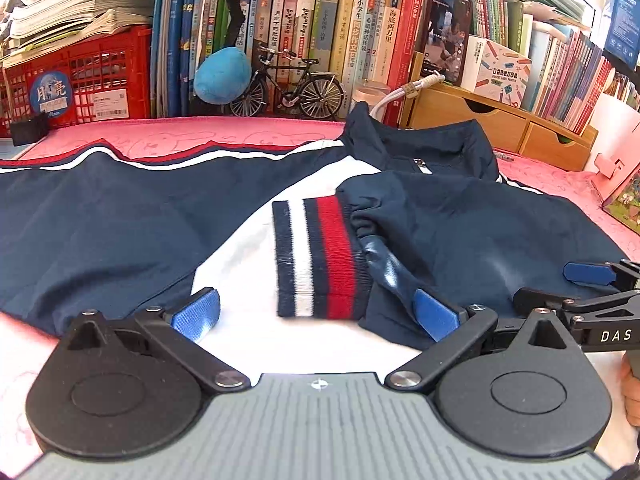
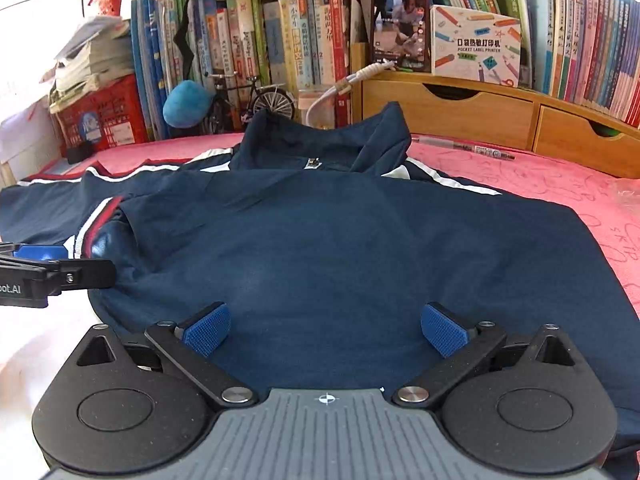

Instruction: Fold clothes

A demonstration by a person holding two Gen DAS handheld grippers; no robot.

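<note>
A navy and white zip jacket (image 1: 100,220) lies spread on a pink mat (image 1: 180,136). Its right sleeve is folded across the chest, and the striped navy, white and red cuff (image 1: 320,256) rests on the white panel. My left gripper (image 1: 316,316) is open and empty, just in front of the cuff. My right gripper (image 2: 326,330) is open and empty, low over the folded navy sleeve (image 2: 340,248). The right gripper also shows at the right edge of the left wrist view (image 1: 592,280). The jacket collar (image 2: 320,140) stands up at the far side.
Books fill the shelf behind (image 1: 320,20). A red crate (image 1: 80,76), a blue plush (image 1: 222,76) and a model bicycle (image 1: 288,88) stand at the mat's far edge. A wooden drawer unit (image 2: 480,112) and a pen (image 2: 472,147) are at the back right.
</note>
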